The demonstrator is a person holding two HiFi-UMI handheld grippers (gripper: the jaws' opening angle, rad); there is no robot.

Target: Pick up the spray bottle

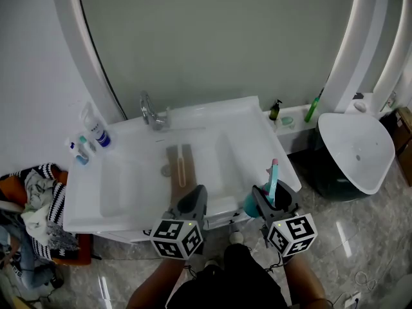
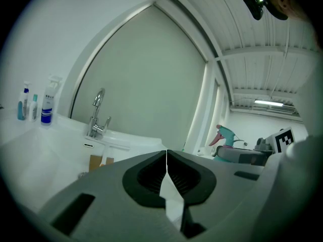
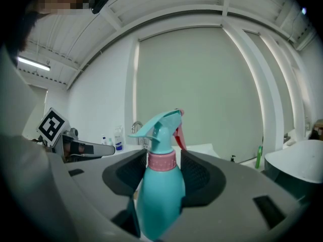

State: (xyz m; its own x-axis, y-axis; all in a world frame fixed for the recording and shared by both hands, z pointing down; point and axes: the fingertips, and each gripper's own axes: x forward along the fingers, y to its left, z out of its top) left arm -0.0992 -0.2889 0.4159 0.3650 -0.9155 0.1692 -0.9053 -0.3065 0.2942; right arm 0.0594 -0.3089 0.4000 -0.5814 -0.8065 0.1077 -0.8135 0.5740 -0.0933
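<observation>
Off the front right corner of the washbasin [image 1: 212, 134], found the spray bottle [image 3: 161, 185] upright in the right gripper [image 1: 273, 203] — pads pressed on either side at the pink collar and the shoulder below it, jaws standing wide around the body. Read that as a firm grasp.

Judged the pick-up essentially done: from the head view, no basin surface under the bottle, only floor [image 1: 360, 237] past the edge (base hidden behind the gripper, so clearance not confirmed outright). Nothing left of the task as worded, beyond keeping hold. Logged the left gripper [image 2: 166, 155] as clenched on nothing, pads meeting at the tips, level beside the right one and taking no part.

Look of the bottle: teal plastic, pear-shaped body narrowing to a neck; pink dotted collar ring; teal spray head, pink-red trigger lever showing behind it. Fill level not readable — opaque body. Smooth rounded sides, so some risk of sliding down on any loosening of grip. Noted other small bottles [image 1: 90, 140] at the basin's far left corner, well apart.
</observation>
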